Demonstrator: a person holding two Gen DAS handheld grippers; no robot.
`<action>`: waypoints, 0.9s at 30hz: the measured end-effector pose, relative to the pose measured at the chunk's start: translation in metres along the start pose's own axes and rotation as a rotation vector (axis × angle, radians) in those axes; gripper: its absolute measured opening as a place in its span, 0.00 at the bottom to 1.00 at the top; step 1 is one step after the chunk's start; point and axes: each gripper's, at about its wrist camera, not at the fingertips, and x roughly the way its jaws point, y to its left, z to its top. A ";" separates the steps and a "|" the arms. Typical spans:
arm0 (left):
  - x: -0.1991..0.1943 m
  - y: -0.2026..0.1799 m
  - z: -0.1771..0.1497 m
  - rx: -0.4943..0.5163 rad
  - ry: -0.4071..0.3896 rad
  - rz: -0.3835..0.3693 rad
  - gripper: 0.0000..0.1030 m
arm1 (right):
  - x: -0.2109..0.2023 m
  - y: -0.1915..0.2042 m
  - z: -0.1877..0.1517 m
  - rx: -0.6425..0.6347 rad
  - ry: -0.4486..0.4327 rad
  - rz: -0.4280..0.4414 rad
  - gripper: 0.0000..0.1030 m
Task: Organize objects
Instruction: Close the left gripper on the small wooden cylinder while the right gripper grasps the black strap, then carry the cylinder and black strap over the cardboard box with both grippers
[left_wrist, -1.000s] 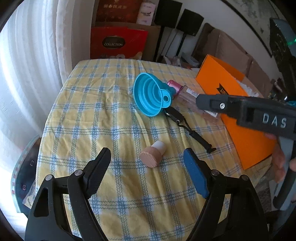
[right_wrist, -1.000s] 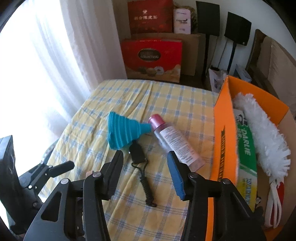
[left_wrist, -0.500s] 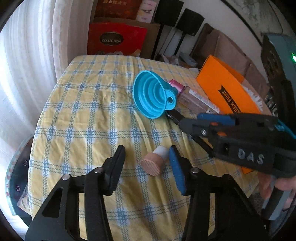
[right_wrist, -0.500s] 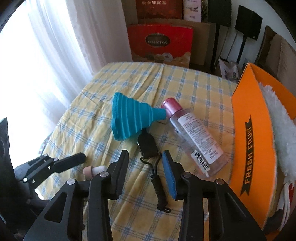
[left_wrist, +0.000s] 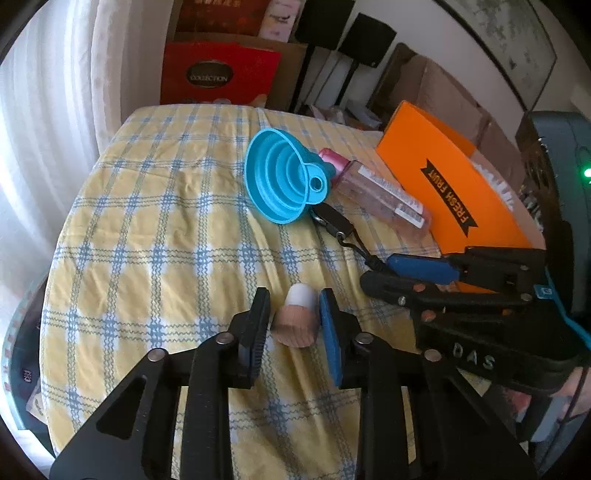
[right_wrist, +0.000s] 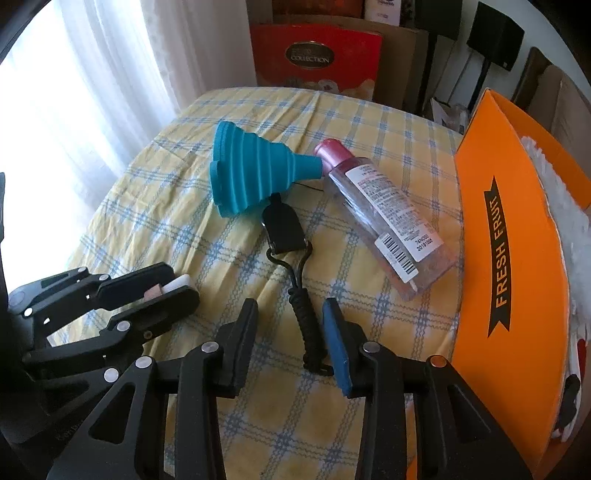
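Observation:
A cork stopper (left_wrist: 295, 325) with a white tip lies on the yellow checked tablecloth (left_wrist: 166, 229). My left gripper (left_wrist: 293, 317) has it between its closing jaws, and both pads touch its sides; the right wrist view shows the same grip (right_wrist: 183, 284). My right gripper (right_wrist: 290, 325) straddles the coiled cord of a black key-fob lanyard (right_wrist: 282, 229). Its jaws are closing, with gaps still on both sides of the cord. In the left wrist view the right gripper (left_wrist: 376, 273) hovers low over the cord's end. A blue funnel (right_wrist: 255, 173) and a pink-capped bottle (right_wrist: 384, 218) lie beyond.
An orange "Fresh Fruit" box (right_wrist: 517, 258) stands on the right, holding a white duster (right_wrist: 554, 192). Red gift boxes (left_wrist: 218, 74) and dark speakers stand behind the table. White curtains (right_wrist: 92, 92) hang on the left, where the table edge drops off.
Both pairs of jaws have narrowed. The left ones came in around the cork stopper. The right gripper sank toward the lanyard cord, which now lies between its fingers.

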 end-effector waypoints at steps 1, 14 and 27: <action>0.000 0.000 0.000 0.000 0.000 -0.008 0.34 | 0.000 0.000 -0.001 -0.006 0.001 -0.006 0.23; -0.001 -0.008 0.001 0.012 0.007 0.015 0.22 | -0.017 -0.003 0.000 0.017 -0.056 0.018 0.08; -0.056 -0.040 0.027 0.031 -0.131 -0.011 0.22 | -0.091 -0.014 0.006 0.058 -0.217 0.038 0.08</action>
